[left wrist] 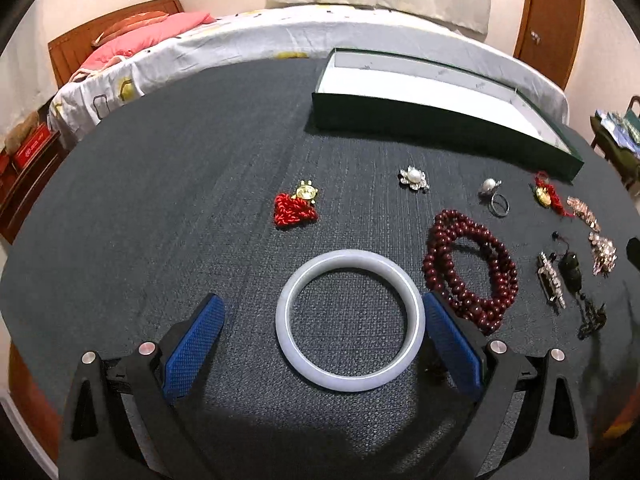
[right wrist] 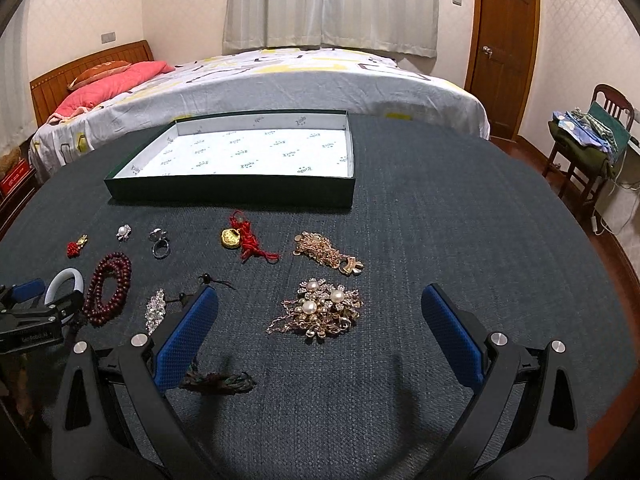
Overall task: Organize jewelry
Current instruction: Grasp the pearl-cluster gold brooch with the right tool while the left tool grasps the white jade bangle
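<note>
On the dark mat (left wrist: 160,200), left gripper (left wrist: 323,324) is spread wide around the pale bangle (left wrist: 350,320) — right pad looks to be touching the bangle's rim, left pad well apart, nothing clamped. Crowding that right side: red bead strand (left wrist: 472,268) just beside the finger. Beyond sit a red knot charm (left wrist: 295,208), pearl brooch (left wrist: 414,179) and pearl ring (left wrist: 494,196). Right gripper (right wrist: 320,320) is also released, hovering over the pearl-and-gold cluster (right wrist: 324,312) (gold chain piece (right wrist: 326,254) just behind it); a dark tassel (right wrist: 220,380) lies by its left finger. Green tray (right wrist: 232,190) sits at the far edge, bare mat right of the cluster.
</note>
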A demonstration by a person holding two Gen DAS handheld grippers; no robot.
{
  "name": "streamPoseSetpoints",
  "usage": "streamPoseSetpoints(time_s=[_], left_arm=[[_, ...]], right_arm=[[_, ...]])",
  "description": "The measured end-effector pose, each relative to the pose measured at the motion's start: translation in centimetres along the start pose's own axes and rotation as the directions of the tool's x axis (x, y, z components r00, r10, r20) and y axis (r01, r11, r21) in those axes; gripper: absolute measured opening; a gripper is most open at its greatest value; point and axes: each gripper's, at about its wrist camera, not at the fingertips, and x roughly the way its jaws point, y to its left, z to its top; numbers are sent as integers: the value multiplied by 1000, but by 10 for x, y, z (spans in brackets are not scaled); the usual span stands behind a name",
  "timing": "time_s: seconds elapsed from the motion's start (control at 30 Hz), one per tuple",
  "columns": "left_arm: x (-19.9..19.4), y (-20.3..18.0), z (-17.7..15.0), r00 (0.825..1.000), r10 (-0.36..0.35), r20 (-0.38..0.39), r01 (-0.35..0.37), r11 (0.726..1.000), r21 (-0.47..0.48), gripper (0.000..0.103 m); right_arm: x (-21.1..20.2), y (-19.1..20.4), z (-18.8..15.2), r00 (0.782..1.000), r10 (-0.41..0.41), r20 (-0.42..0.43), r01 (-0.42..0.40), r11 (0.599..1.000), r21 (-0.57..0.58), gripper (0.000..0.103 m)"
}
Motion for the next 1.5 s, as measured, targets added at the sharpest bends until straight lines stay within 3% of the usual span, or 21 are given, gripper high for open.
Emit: streamPoseSetpoints(time_s=[0.1, 0.17, 0.23, 0.67, 0.87, 1.17, 1.33, 1.4, 1.5], left_arm=[[0, 0, 0, 1000, 0, 8, 0, 1000, 2, 93], [-4, -3, 0, 1000, -5, 28, 5, 1000, 18, 76], [-5, -6, 0, 999, -8, 38, 7, 999, 32, 69], [-17, -1, 6, 995, 18, 96, -19, 1000, 6, 68], [-17, 1, 10, 995, 22, 99, -23, 1000, 8, 68], [-13, 1, 11, 996, 19, 91, -20, 1000, 4, 68], [-10, 0, 11, 996, 18, 83, -19, 1000, 7, 68], [-10, 0, 11, 996, 18, 82, -18, 1000, 6, 68], [-10, 1, 11, 996, 19, 84, -19, 1000, 5, 68]], right_arm=[[1, 0, 0, 1000, 2, -5, -2, 1000, 2, 99], [2, 1, 0, 1000, 2, -6, -2, 1000, 2, 99], [4, 0, 0, 1000, 1, -6, -1, 1000, 4, 99], [14, -15, 0, 1000, -16, -25, 17, 999, 41, 99], [29, -13, 2, 998, -32, -60, 34, 999, 26, 86], [47, -10, -4, 990, -51, -130, 52, 999, -1, 85], [47, -14, -10, 990, -14, -137, 17, 1000, 21, 61], [45, -14, -10, 991, -11, -131, 14, 1000, 22, 45], [43, -15, -10, 992, 5, -128, -1, 999, 32, 44]])
